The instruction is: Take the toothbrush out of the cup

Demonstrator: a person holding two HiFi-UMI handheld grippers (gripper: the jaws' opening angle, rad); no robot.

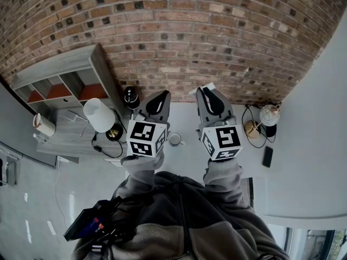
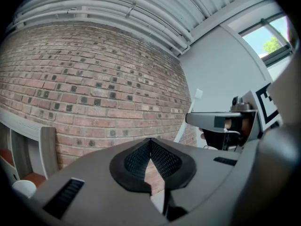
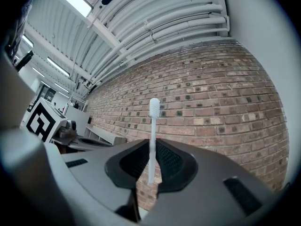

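Up near the chest, grey sleeves hold both tools side by side over the table. The left tool has its jaws pressed together with nothing between them. The right tool clamps a white toothbrush by the lower handle, and the brush stands upright with its head above the jaws. Below, between the tools, the cup stands on the table, apart from the toothbrush. Farther left is a white lamp beside a grey shelf. A brick wall stands behind.
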